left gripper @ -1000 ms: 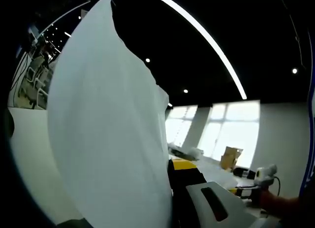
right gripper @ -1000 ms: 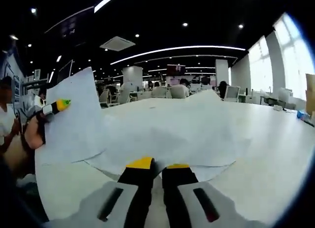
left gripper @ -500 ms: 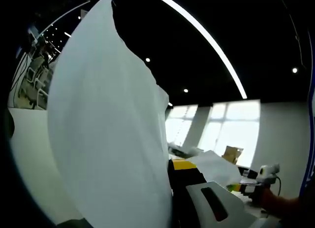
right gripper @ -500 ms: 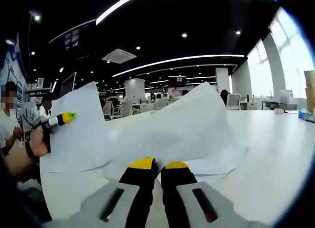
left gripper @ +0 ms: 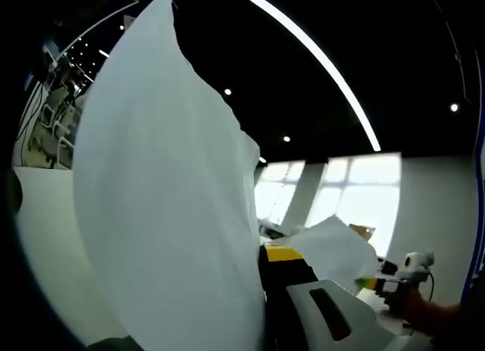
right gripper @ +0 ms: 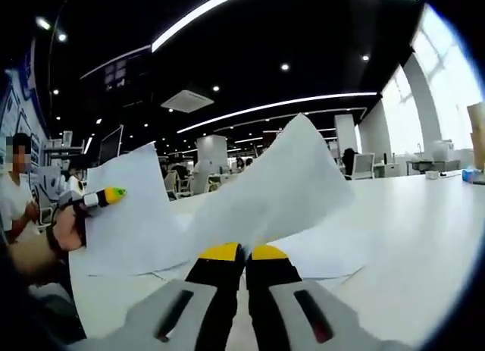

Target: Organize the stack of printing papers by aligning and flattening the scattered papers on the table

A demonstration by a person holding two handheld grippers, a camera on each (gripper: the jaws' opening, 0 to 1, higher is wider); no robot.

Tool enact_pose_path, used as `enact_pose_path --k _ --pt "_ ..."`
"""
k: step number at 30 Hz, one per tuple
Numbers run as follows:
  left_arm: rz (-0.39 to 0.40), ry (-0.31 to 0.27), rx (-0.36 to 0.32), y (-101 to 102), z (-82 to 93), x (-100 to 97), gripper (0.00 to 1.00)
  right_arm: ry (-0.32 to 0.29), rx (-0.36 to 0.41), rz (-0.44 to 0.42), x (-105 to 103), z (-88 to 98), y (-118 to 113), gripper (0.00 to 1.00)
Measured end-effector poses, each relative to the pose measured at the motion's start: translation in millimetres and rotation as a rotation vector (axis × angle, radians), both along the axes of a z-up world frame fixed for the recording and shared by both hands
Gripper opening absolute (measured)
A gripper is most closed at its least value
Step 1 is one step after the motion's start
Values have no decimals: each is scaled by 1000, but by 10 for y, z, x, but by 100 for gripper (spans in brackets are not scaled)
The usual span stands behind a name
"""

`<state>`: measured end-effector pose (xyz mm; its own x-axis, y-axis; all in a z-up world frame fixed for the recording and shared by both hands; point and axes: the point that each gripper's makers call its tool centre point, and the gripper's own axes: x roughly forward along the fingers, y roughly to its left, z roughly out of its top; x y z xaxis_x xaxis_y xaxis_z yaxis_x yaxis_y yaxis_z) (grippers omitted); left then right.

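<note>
right gripper (right gripper: 244, 254) fingers pressed together, left gripper (right gripper: 106, 195) raised in a hand (right gripper: 64, 228)

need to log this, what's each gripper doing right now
left gripper: shut on a sheet, held upright.
right gripper: shut on another sheet, lifted off the table.

no readable text, labels or signs

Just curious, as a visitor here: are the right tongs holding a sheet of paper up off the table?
Yes, the right tongs are shut on a paper sheet that rises above the table.
</note>
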<state>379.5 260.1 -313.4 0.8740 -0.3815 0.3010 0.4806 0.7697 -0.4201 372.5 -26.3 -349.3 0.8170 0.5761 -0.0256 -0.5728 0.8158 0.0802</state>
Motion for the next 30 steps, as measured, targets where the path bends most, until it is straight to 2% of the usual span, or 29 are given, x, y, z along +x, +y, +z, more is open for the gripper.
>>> enact_pose_path --k 5,14,24,30 --pt "0 0 1 -7 -1 -2 6 -11 12 -1 -7 31 -11 0" --pt "0 3 1 -12 -5 -2 6 7 104 24 8 162 -60 0" --pt "0 3 1 -48 11 -32 6 -52 45 9 -3 401 -79 0" --pt "-1 4 3 -77 20 -54 6 -67 32 4 14 507 -124 0"
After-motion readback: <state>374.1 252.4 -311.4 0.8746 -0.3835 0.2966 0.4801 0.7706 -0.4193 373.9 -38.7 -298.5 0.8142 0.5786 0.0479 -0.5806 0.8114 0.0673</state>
